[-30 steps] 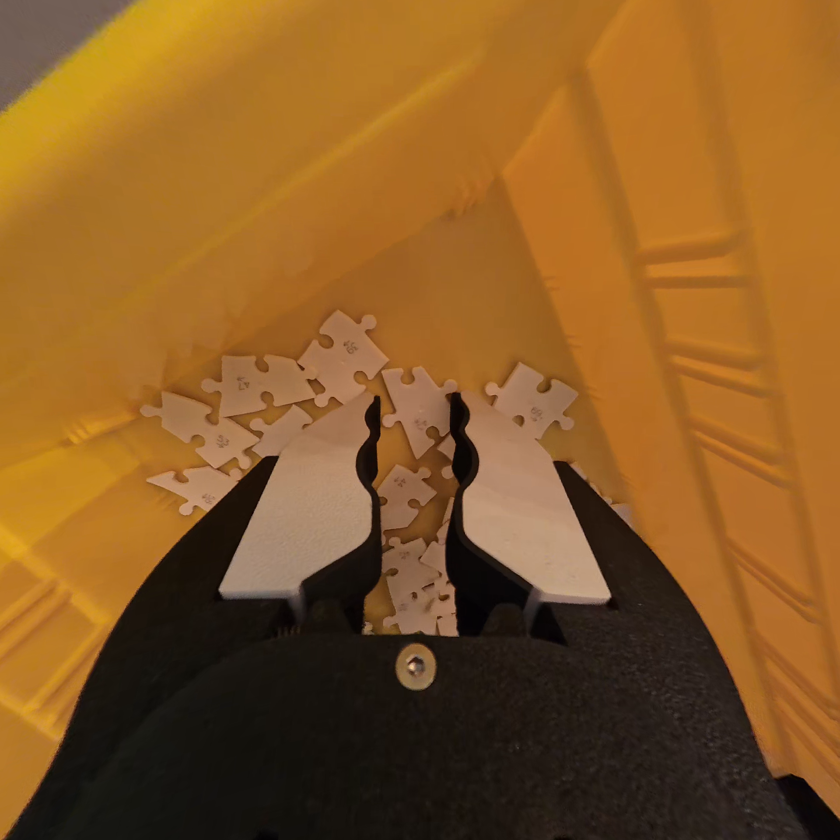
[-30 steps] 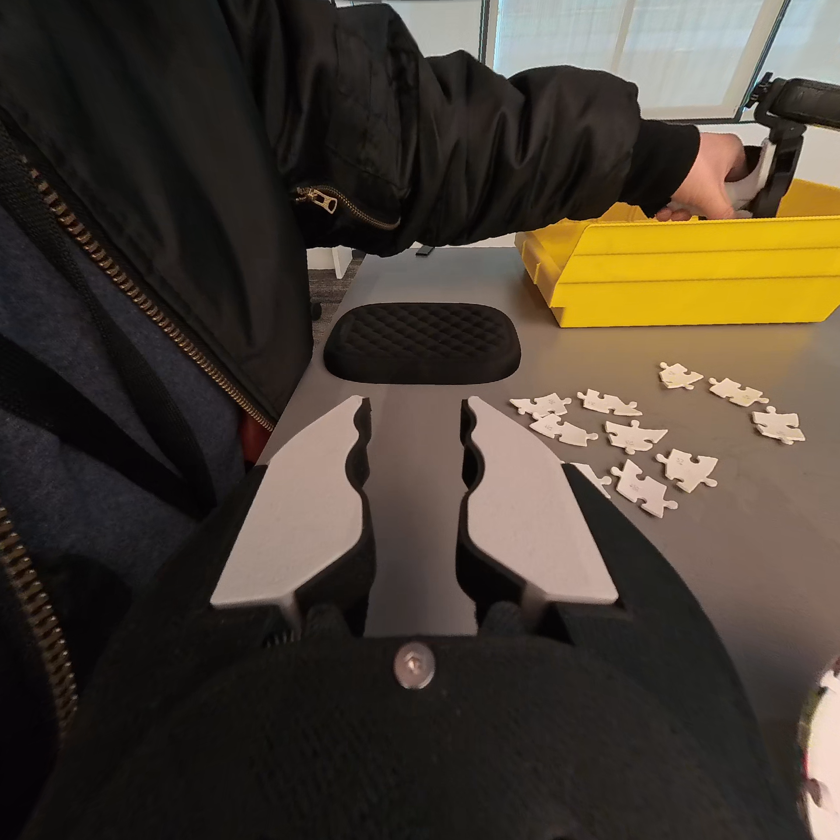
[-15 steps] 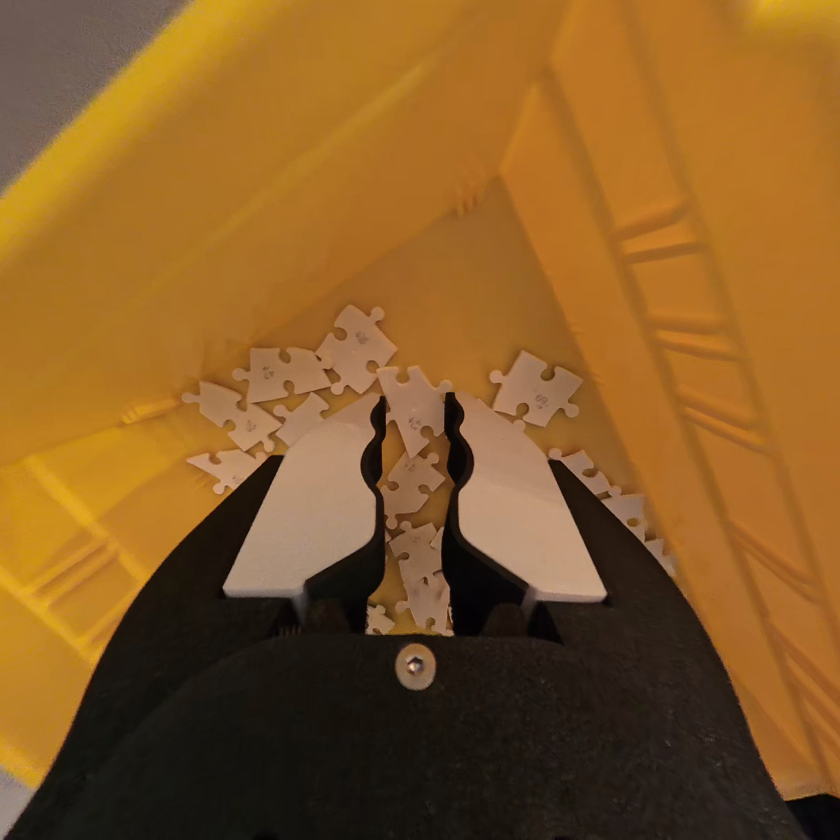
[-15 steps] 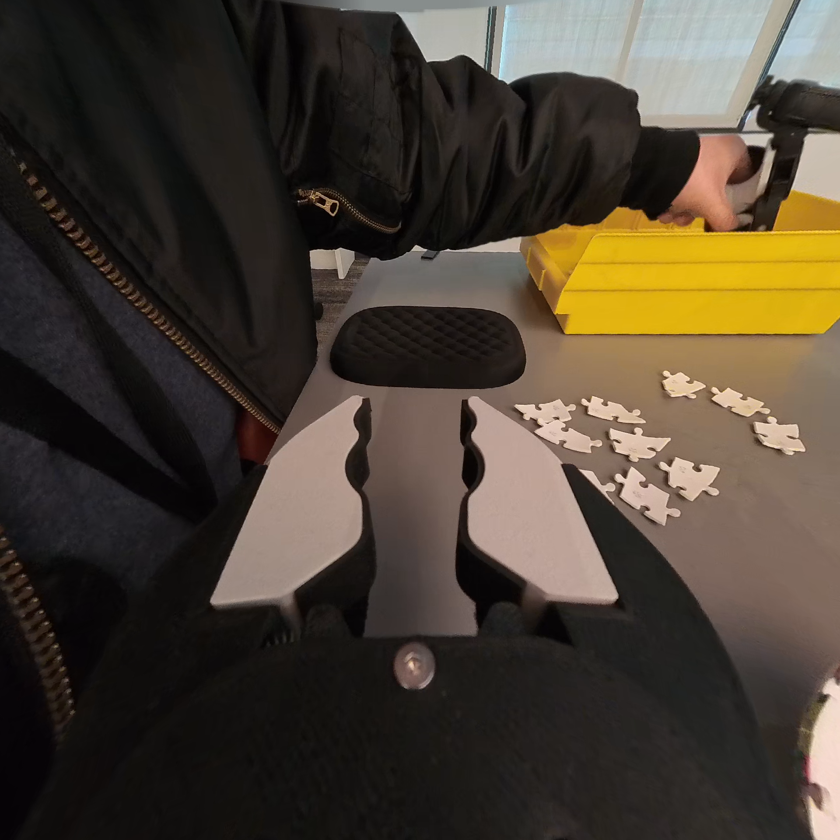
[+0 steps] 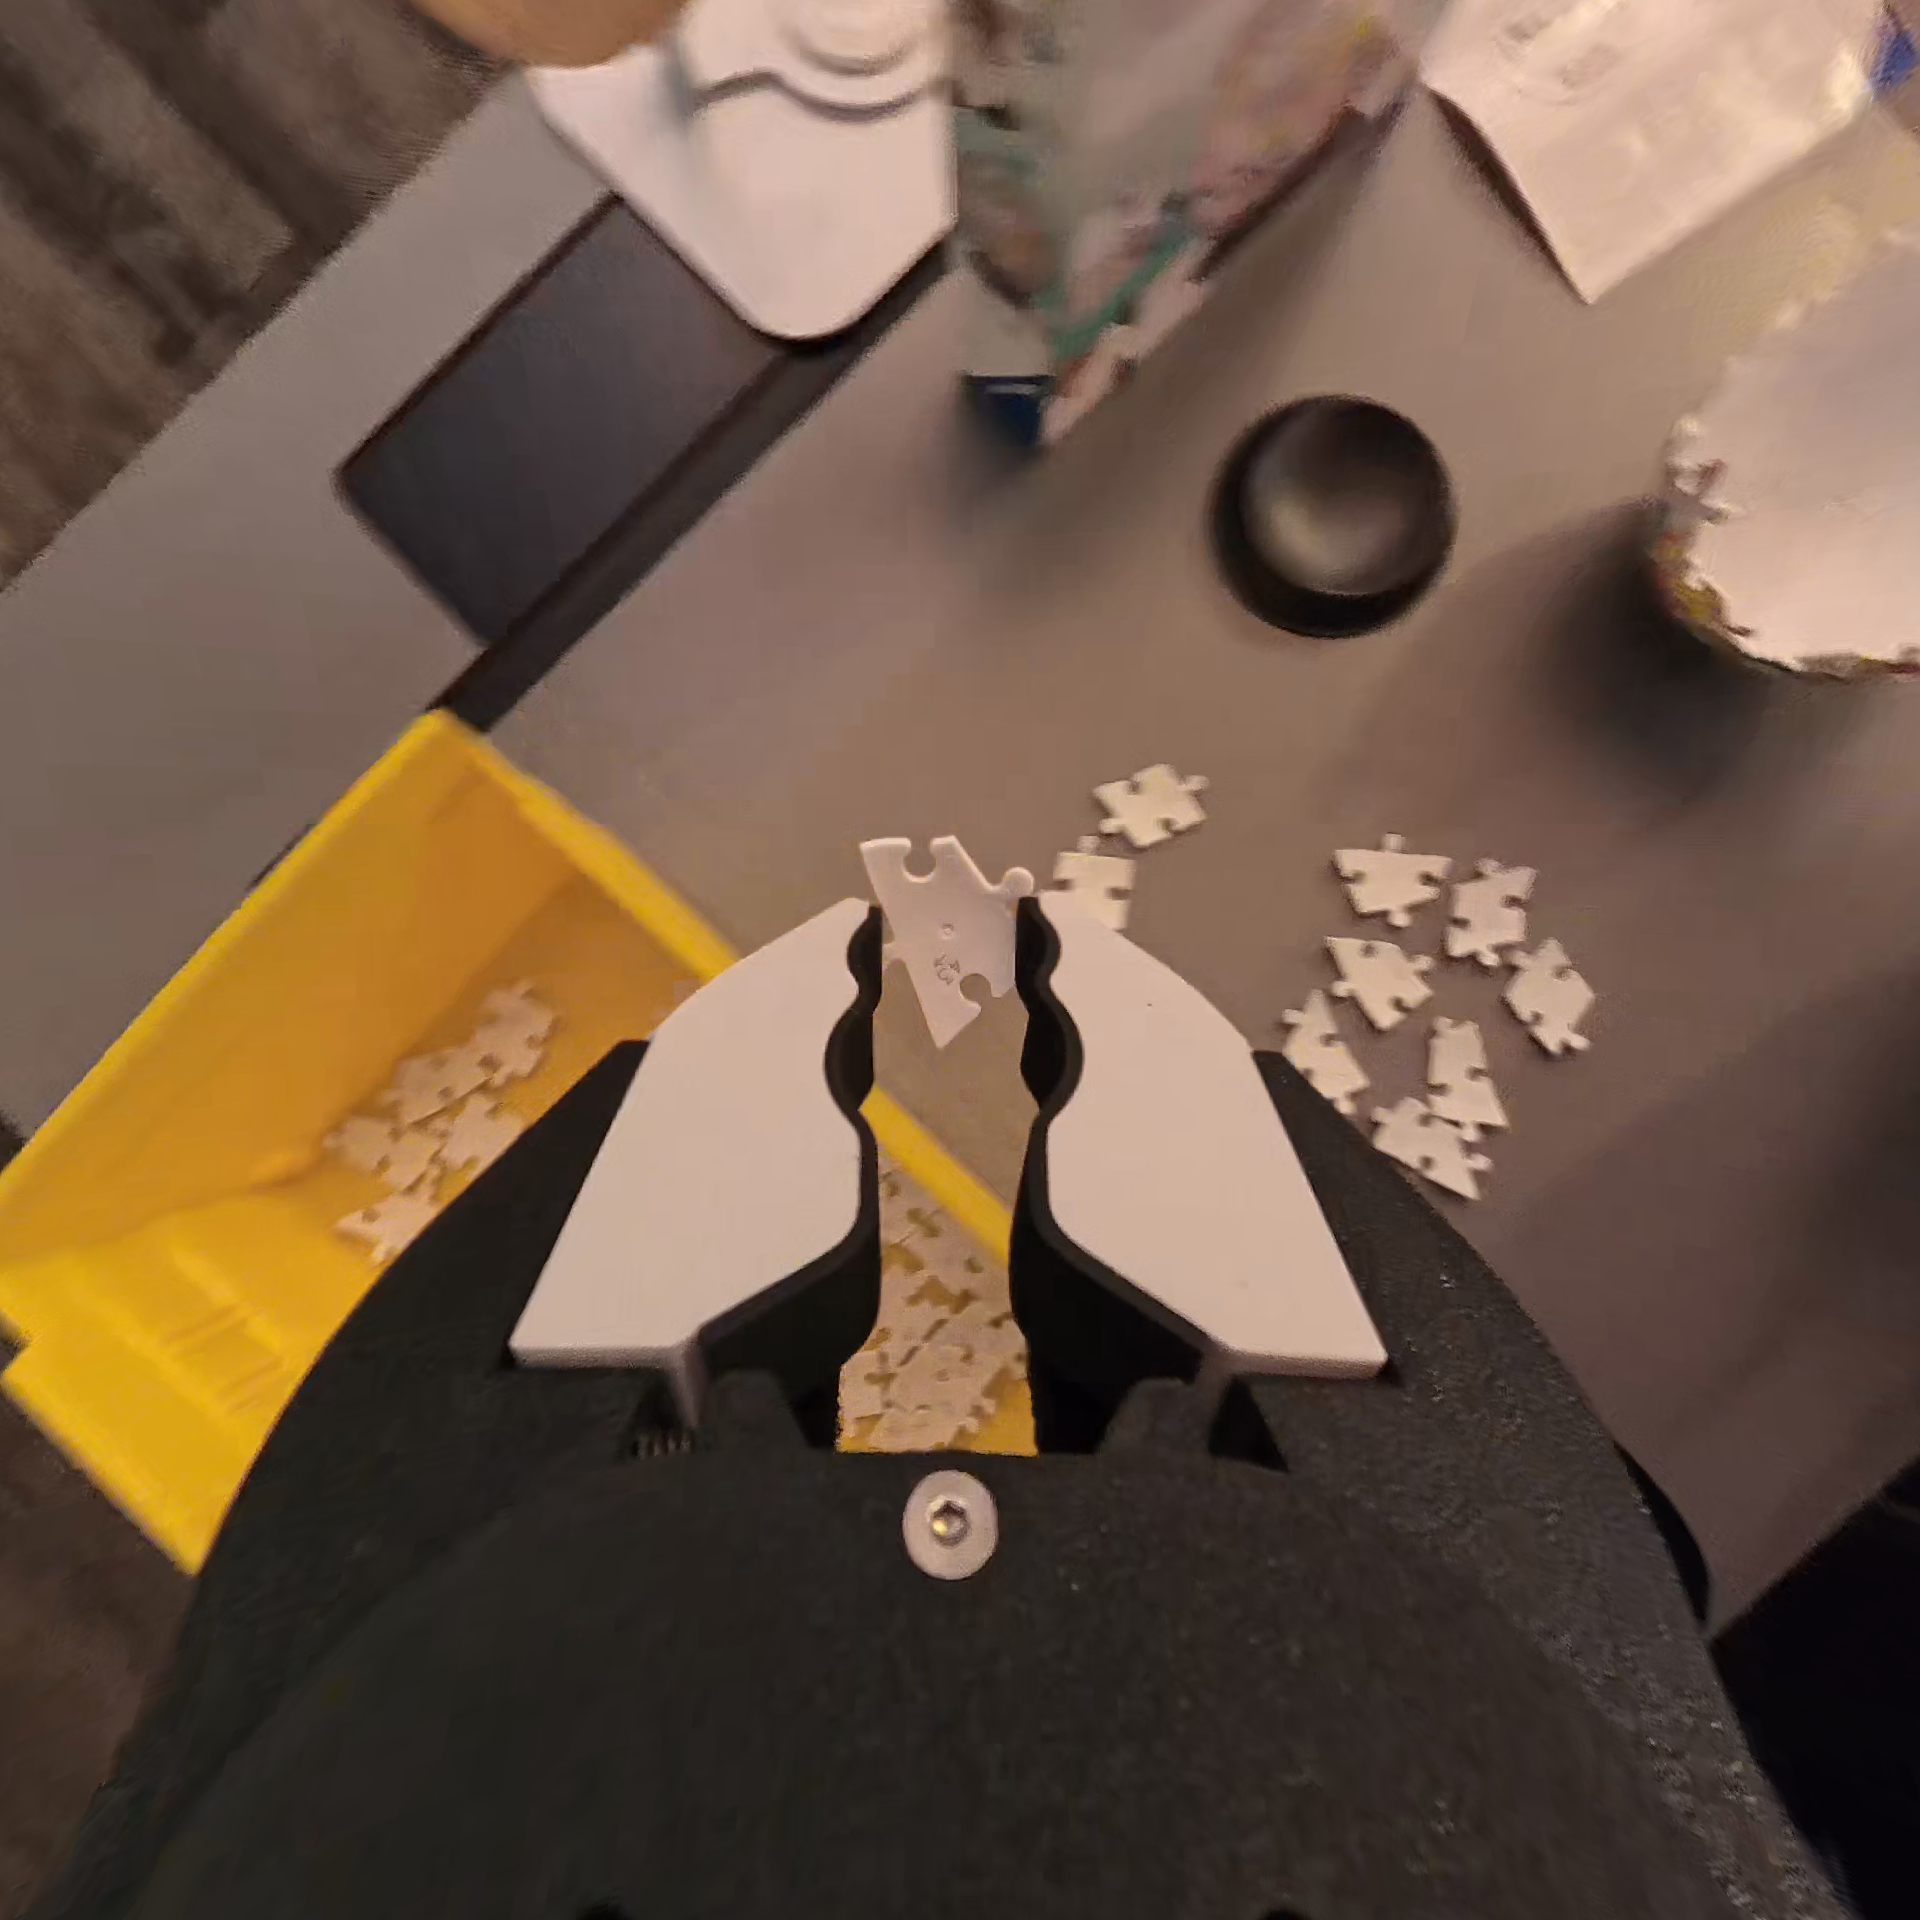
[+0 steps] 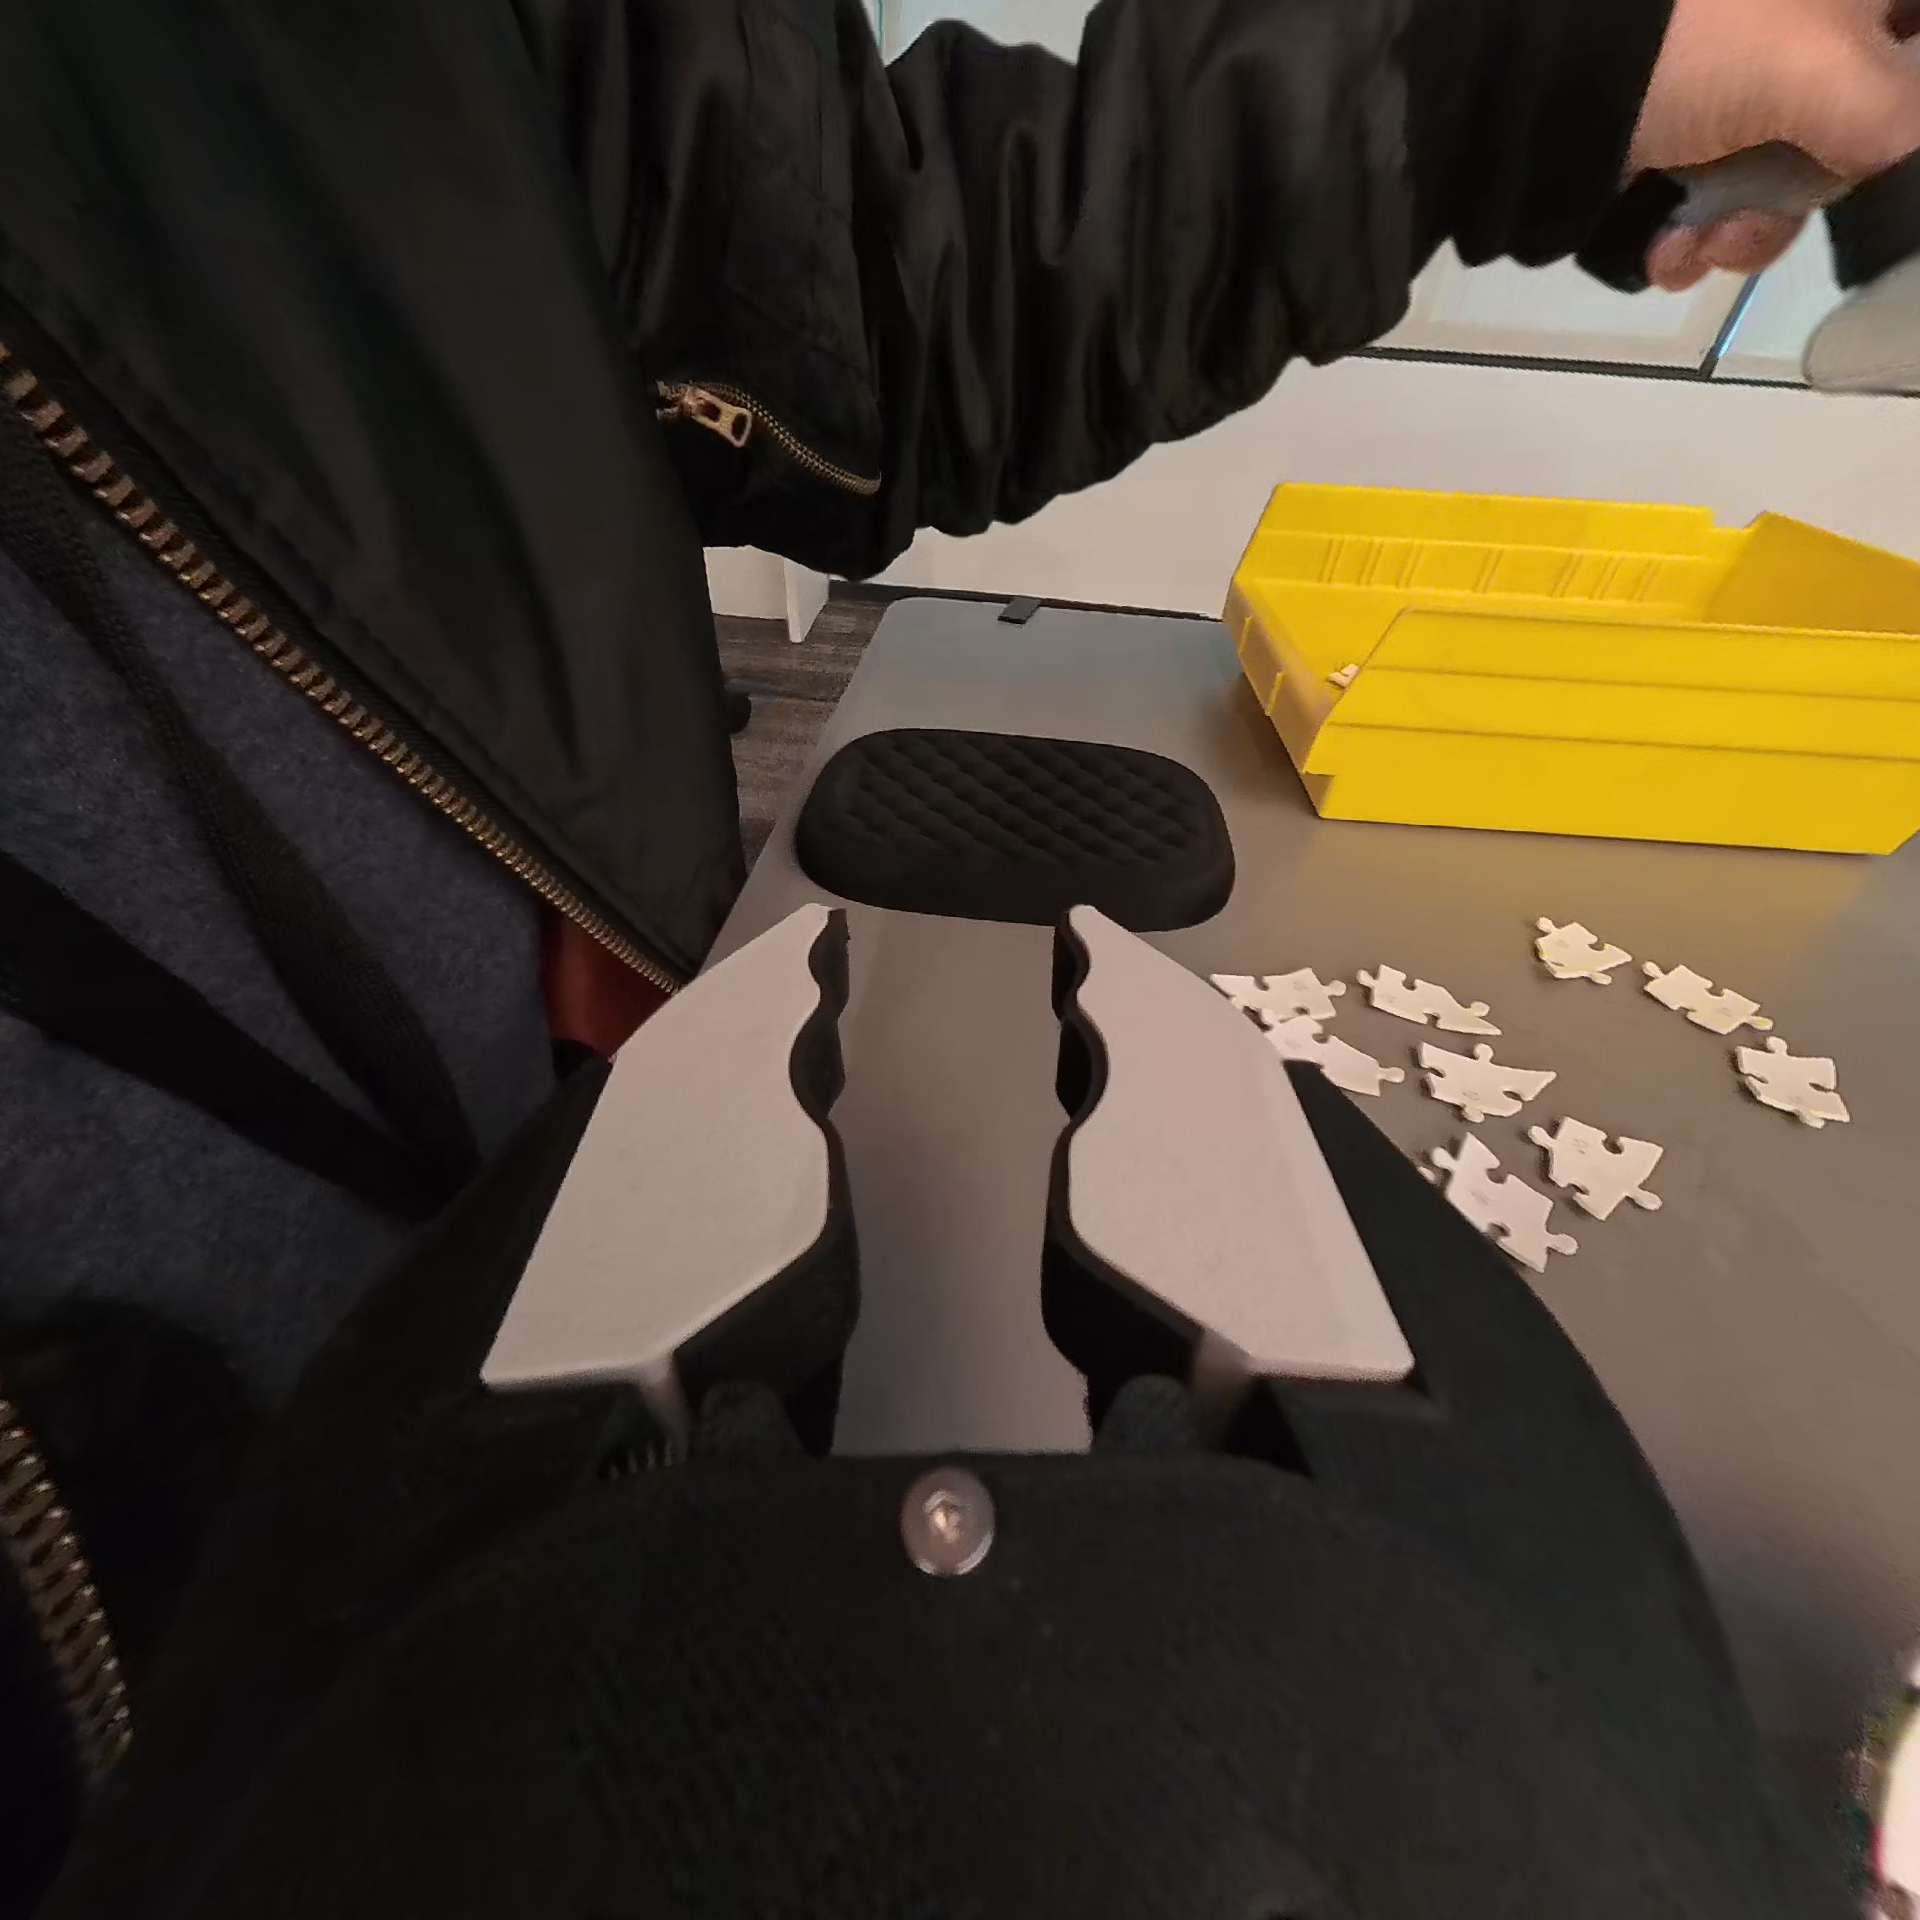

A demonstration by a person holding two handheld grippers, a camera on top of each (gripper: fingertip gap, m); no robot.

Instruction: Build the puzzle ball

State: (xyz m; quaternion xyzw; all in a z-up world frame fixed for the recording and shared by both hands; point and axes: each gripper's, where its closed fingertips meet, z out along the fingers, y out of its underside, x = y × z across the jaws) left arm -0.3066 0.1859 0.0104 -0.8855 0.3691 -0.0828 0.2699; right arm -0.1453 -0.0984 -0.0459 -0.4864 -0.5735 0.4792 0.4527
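My left gripper is shut on a white puzzle piece and holds it in the air above the edge of the yellow bin. More white pieces lie in the bin. Several loose pieces lie face down on the grey table. A partly built puzzle ball sits at the far right. My right gripper is open and empty, low over the table near the person's jacket. The loose pieces and the bin also show in the right wrist view.
A black round stand sits on the table beyond the pieces. A black quilted pad lies ahead of my right gripper. A blurred colourful box, a dark tablet-like slab and white papers lie at the far side. The person's sleeve reaches across above. About 35 cm separates my left fingertips from my right. The partly built puzzle ball is closer to my right gripper, around 20 cm from its tips; the left tips are 25 cm off.
My left gripper closed on a puzzle piece inside the bin and lifted it up out of the bin, over the table. My right gripper stayed open and nearly still.
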